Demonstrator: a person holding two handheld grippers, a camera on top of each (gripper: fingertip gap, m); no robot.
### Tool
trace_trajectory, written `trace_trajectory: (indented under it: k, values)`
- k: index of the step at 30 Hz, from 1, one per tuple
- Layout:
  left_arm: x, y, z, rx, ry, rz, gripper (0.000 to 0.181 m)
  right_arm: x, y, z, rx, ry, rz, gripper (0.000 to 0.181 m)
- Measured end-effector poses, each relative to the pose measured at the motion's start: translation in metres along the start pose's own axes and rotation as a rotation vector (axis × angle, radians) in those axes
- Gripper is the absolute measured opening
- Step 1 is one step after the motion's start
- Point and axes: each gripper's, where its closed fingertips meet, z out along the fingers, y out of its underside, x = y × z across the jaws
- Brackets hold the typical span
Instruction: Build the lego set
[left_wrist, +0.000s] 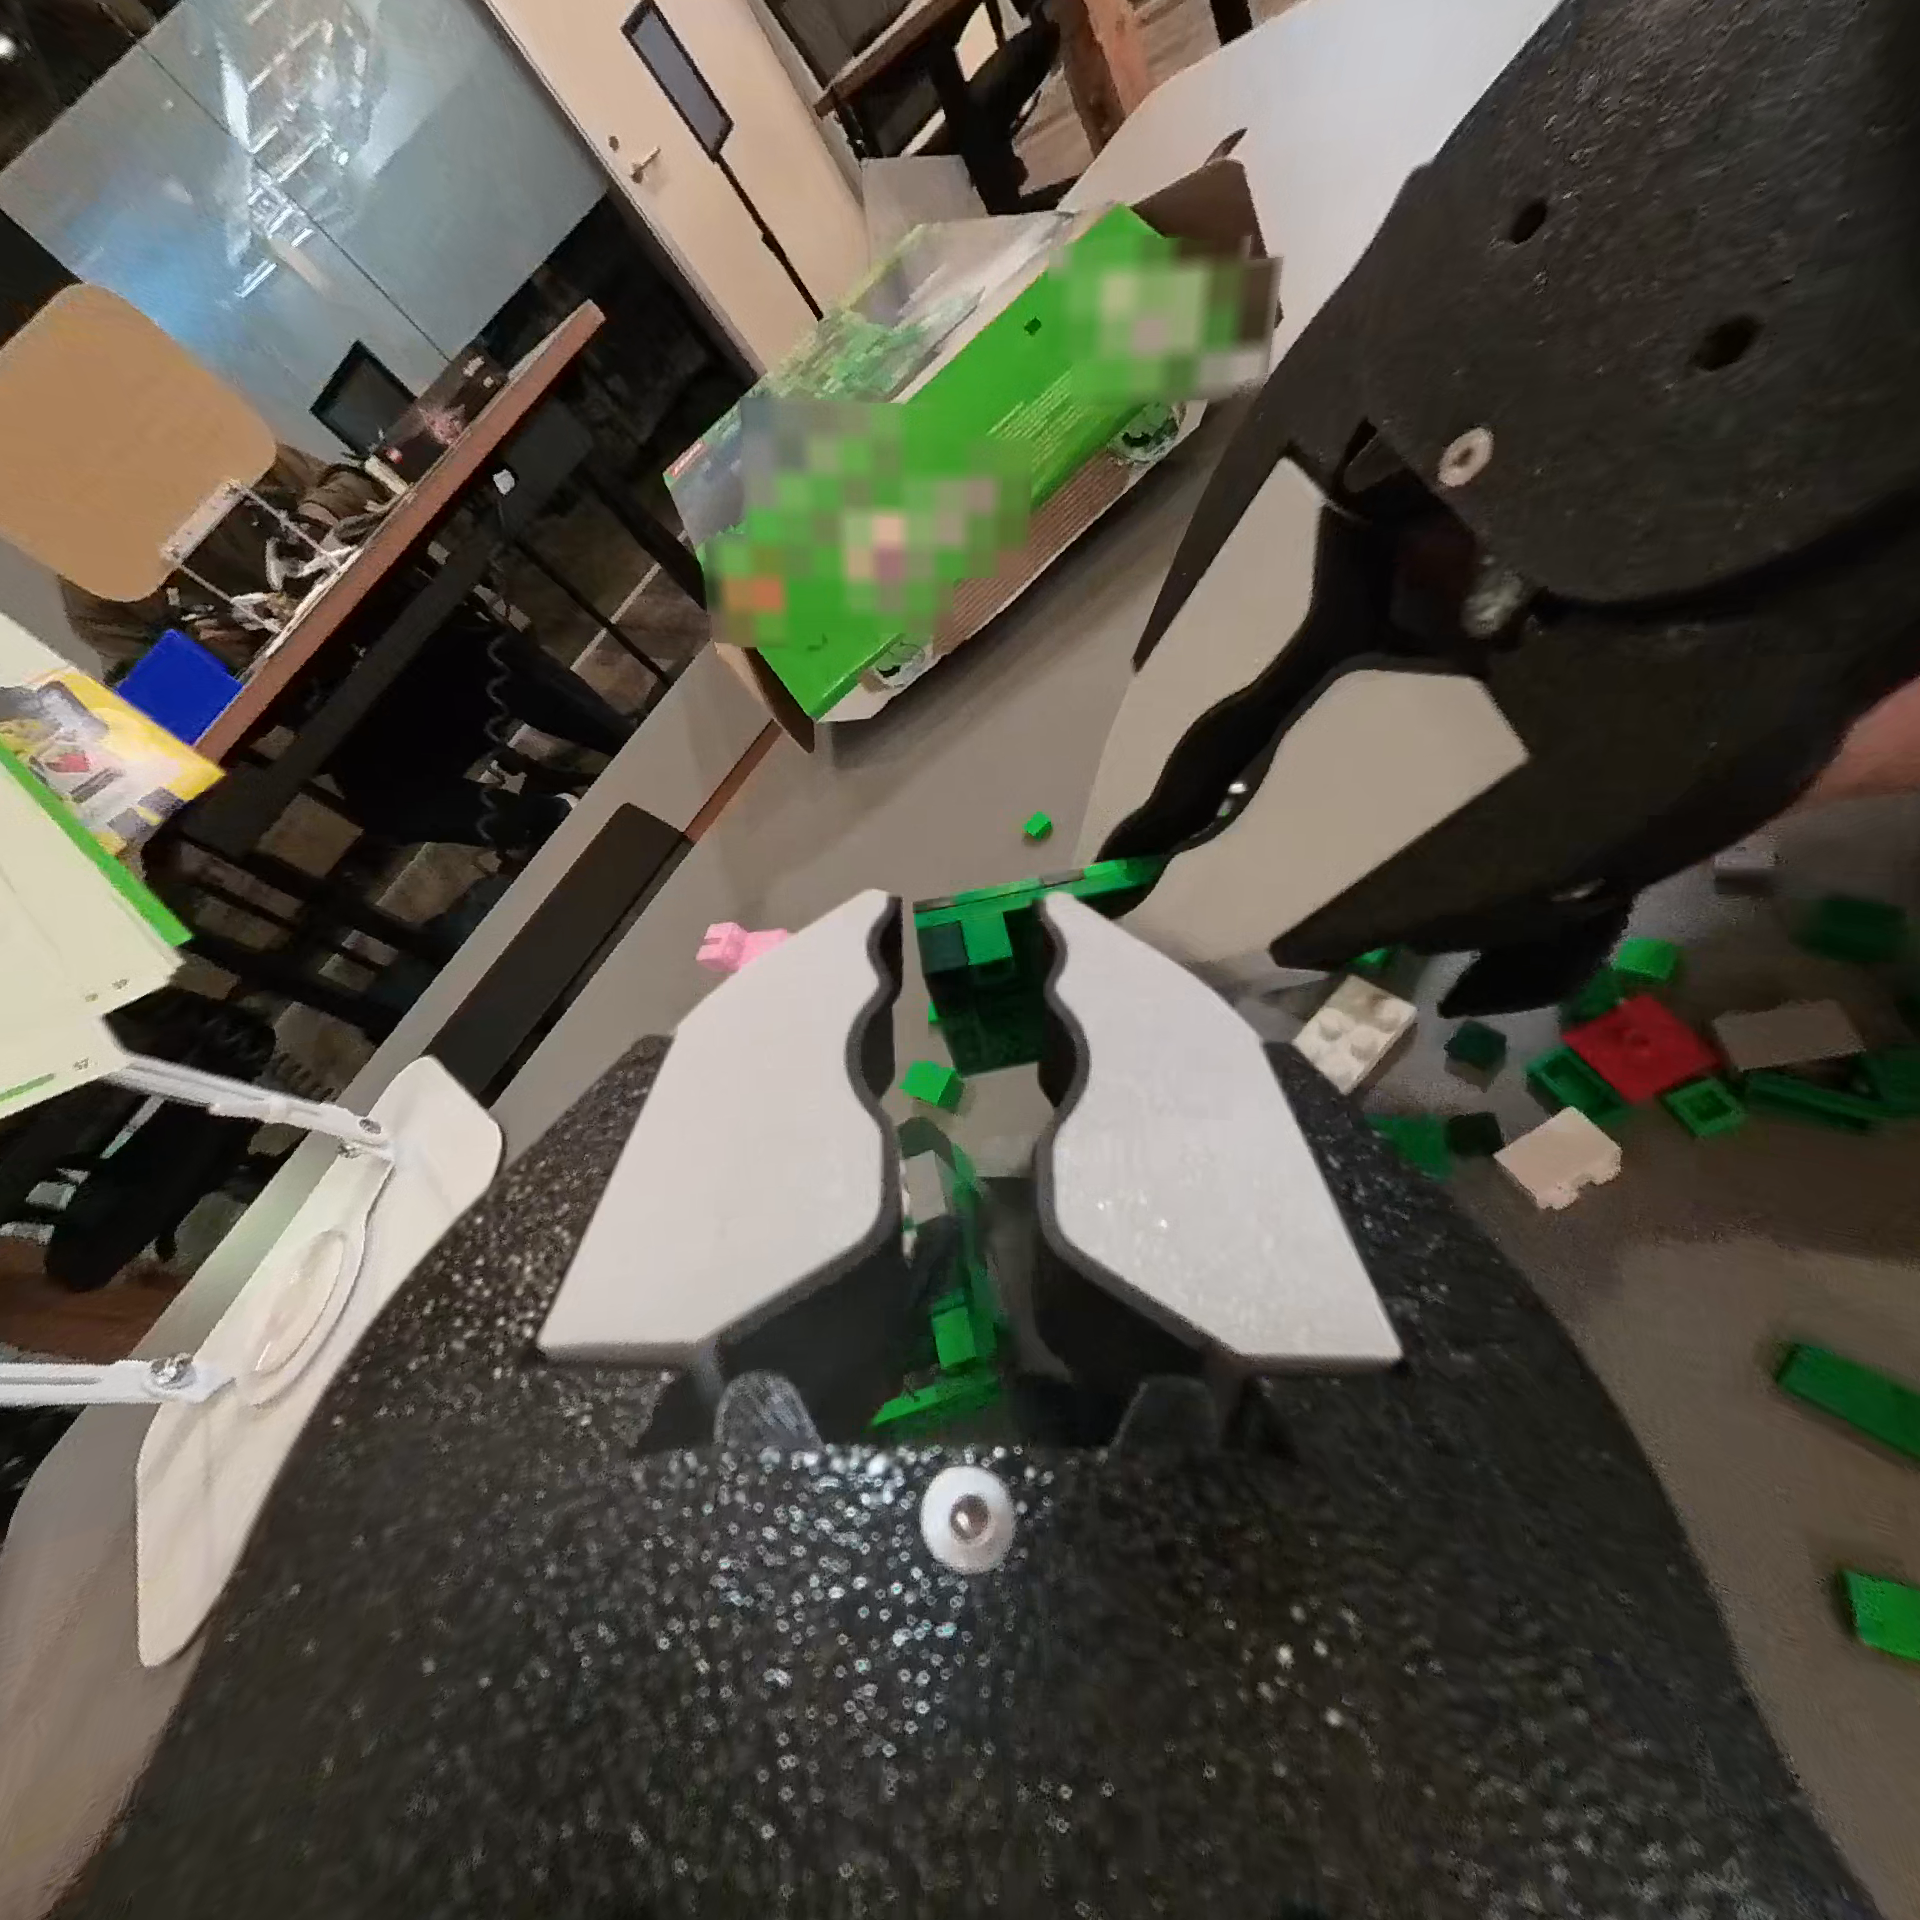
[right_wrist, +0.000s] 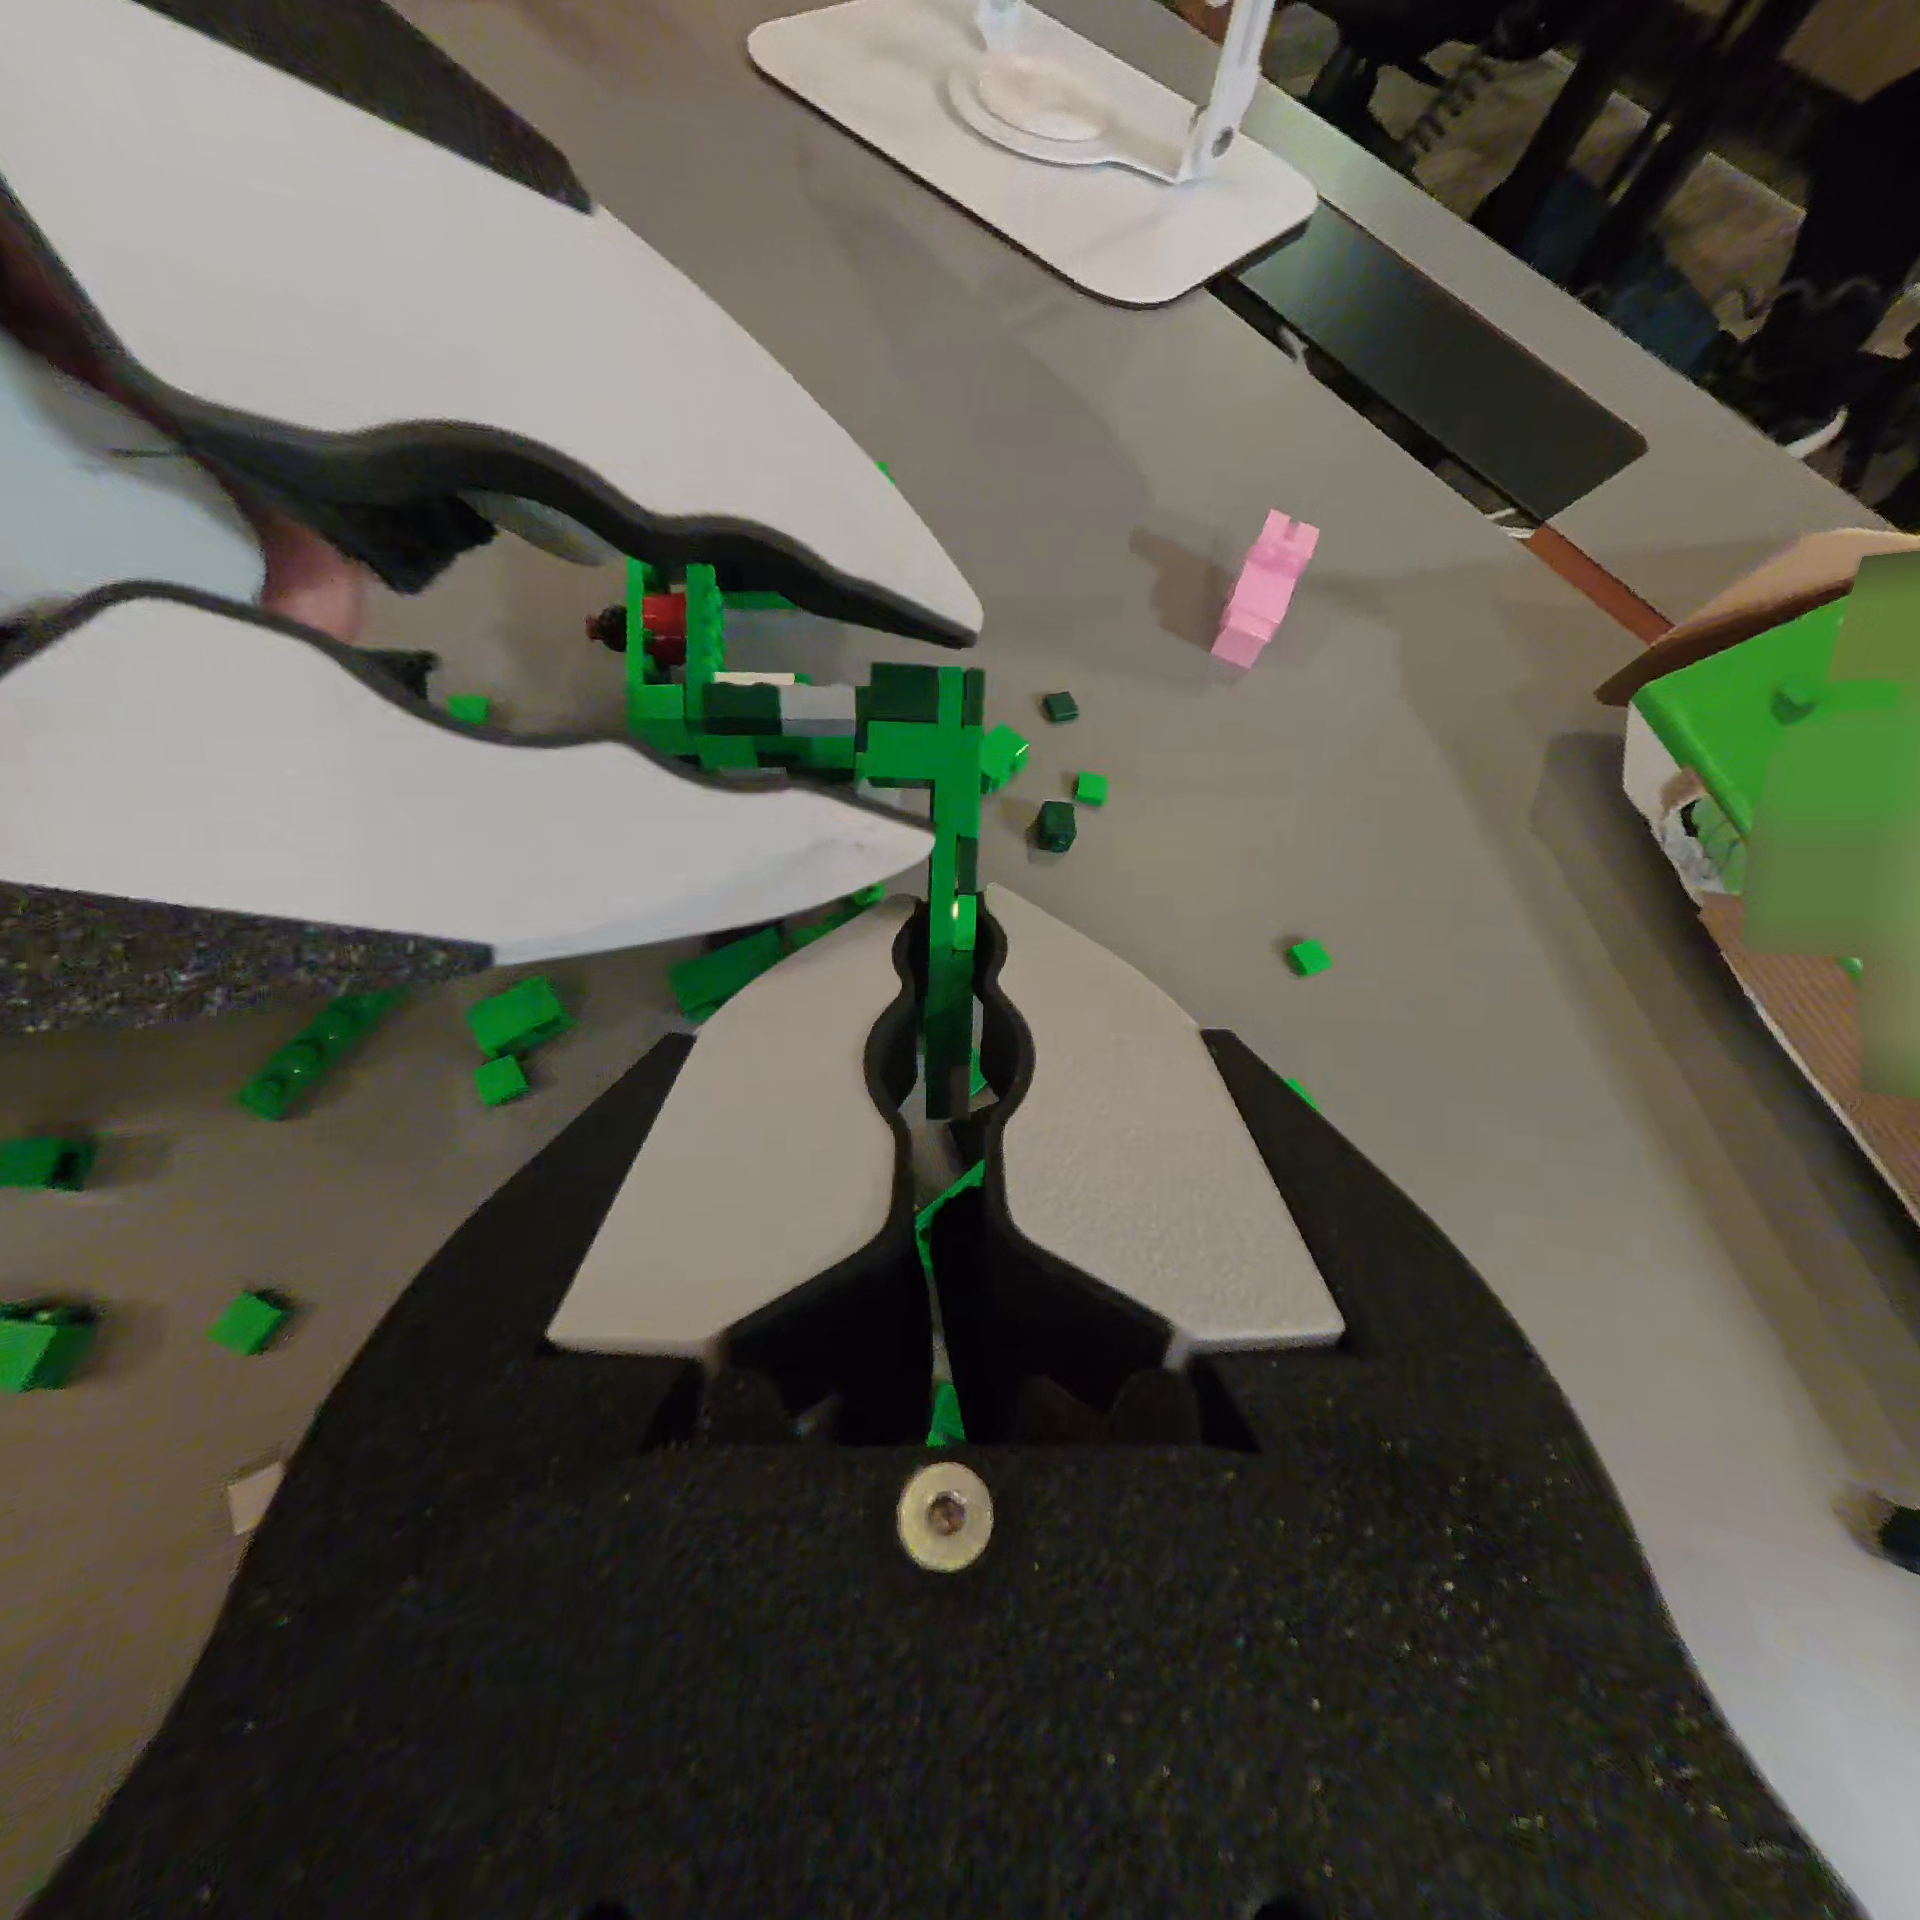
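Both claws grip one green lego build (right_wrist: 831, 727) held above the grey tabletop (right_wrist: 1351, 831). The left claw (right_wrist: 951, 727) pinches the blocky body of the build, which shows red and grey bricks inside. The right claw (right_wrist: 951, 914) is pressed onto a thin green plate section (right_wrist: 951, 997) that runs down from the build between its fingers. Loose green bricks (right_wrist: 514, 1023) lie scattered on the tabletop beneath the claws. A pink lego figure (right_wrist: 1262, 603) stands farther out, apart from them. The green set box (left_wrist: 935, 468) sits at the tabletop's far edge, and a white stand base (right_wrist: 1039, 156) lies near another edge.
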Motion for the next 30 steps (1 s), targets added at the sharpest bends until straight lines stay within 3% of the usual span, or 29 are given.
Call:
trace_trajectory:
  k: [4, 15, 18, 30]
  values:
    - [-0.012, 0.007, -0.001, -0.029, -0.078, 0.023, 0.019, -0.001, -0.004, -0.003, 0.023, -0.024, 0.046, 0.006]
    - [-0.004, 0.014, 0.000, -0.035, 0.008, -0.059, 0.025, -0.005, -0.009, -0.006, 0.059, -0.052, 0.005, 0.006]
    - [-0.006, 0.014, -0.003, -0.029, 0.022, -0.088, 0.018, -0.004, -0.009, -0.007, 0.058, -0.018, -0.082, 0.006]
    - [0.009, 0.008, -0.021, 0.105, 0.415, -0.448, 0.015, -0.004, 0.000, -0.011, 0.142, -0.152, -0.236, 0.006]
